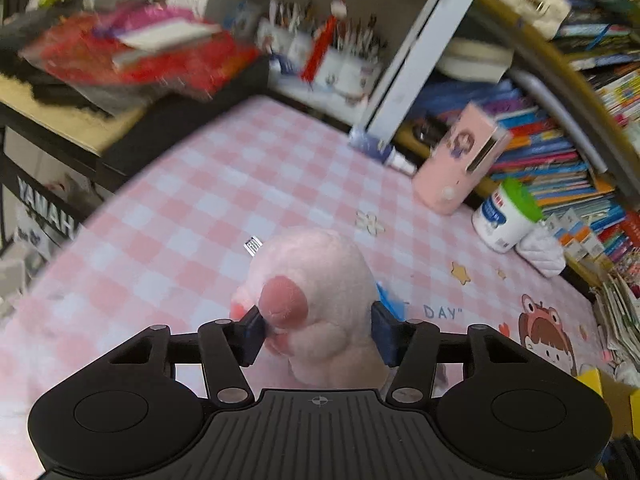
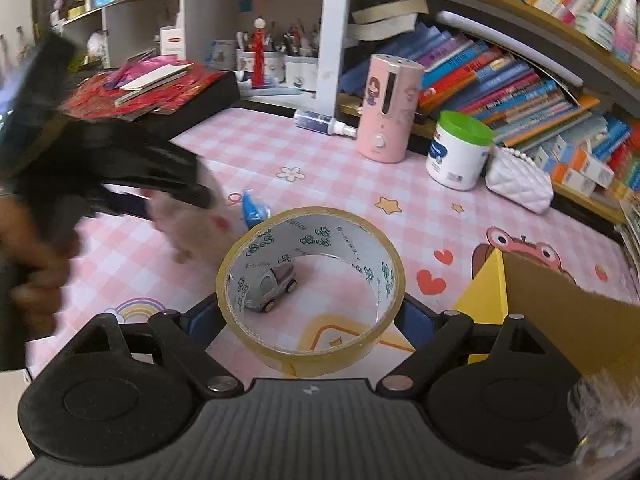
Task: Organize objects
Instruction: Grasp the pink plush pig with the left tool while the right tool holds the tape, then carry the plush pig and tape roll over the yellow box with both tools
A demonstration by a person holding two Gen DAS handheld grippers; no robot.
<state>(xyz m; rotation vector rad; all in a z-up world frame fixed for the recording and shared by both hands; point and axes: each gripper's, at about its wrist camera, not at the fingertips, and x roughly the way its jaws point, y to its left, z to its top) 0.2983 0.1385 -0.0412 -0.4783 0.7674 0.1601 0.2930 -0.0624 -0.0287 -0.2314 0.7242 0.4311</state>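
In the left wrist view my left gripper is shut on a pink plush toy, its blue pads pressing into both sides above the pink checked tablecloth. In the right wrist view the same gripper is a black blur at the left, with the plush toy under it and a person's hand behind. My right gripper is shut on a roll of yellowish tape, one pad on each side of the ring. Through the ring I see a small grey toy car on the cloth. A small blue object lies beside the plush.
A cardboard box with a yellow flap stands at the right. At the back are a pink humidifier, a white jar with a green lid, a white quilted pouch and a spray bottle. Bookshelves line the far side.
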